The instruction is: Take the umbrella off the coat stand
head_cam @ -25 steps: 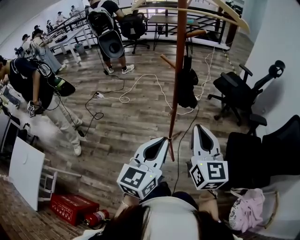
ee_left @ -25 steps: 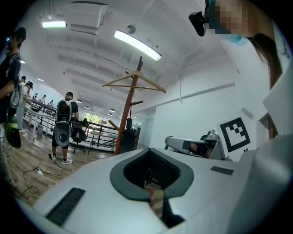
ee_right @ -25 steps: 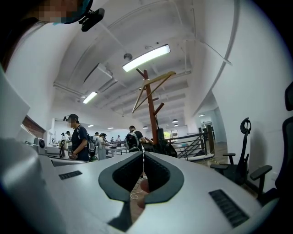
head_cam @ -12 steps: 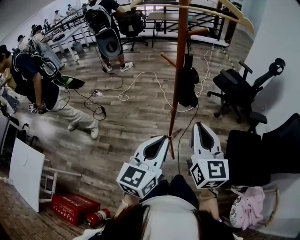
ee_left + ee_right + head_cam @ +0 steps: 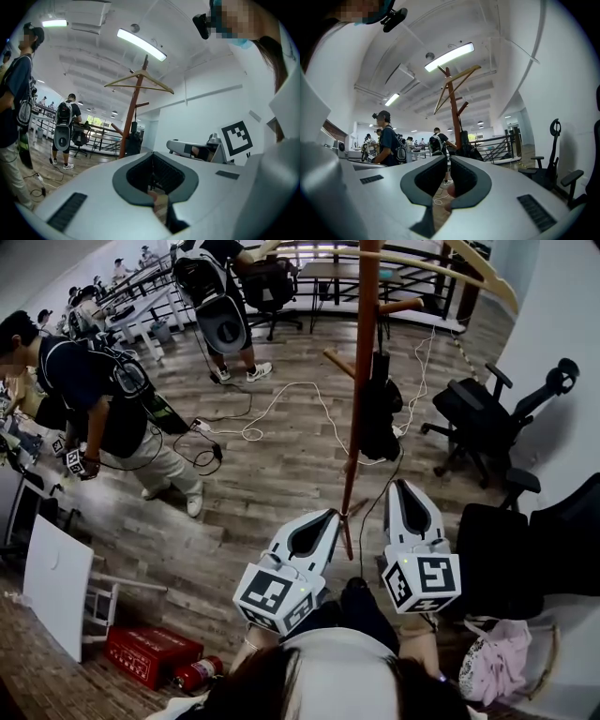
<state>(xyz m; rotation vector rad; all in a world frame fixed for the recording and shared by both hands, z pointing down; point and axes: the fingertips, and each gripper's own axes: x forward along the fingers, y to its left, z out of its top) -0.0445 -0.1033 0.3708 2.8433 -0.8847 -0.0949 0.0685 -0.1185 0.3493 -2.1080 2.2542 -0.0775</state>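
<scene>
Both hand-held grippers are held level before the coat stand (image 5: pixel 357 381), the left hand-held gripper (image 5: pixel 325 519) and the right hand-held gripper (image 5: pixel 403 491) each clenched on nothing, jaws together; the stand's red-brown pole rises between the two tips in the head view; the umbrella (image 5: pixel 379 414), dark and folded, hangs from a peg on the pole's right side, well beyond both grippers and untouched; a wooden hanger (image 5: pixel 441 266) sits across the top of the stand; a white cable (image 5: pixel 281 401) loops over the plank floor behind the pole, and a thin dark cord runs down the floor below the umbrella; a black office chair (image 5: pixel 483 423) stands near the white wall to the right, with another dark chair (image 5: pixel 534 554) closer in and a pink bag (image 5: pixel 495 660) beside it; to the left a person (image 5: pixel 108 409) with a backpack walks past, another person (image 5: pixel 217 306) stands further back, and a red box (image 5: pixel 150 652) lies by a fire extinguisher (image 5: pixel 197 674)
</scene>
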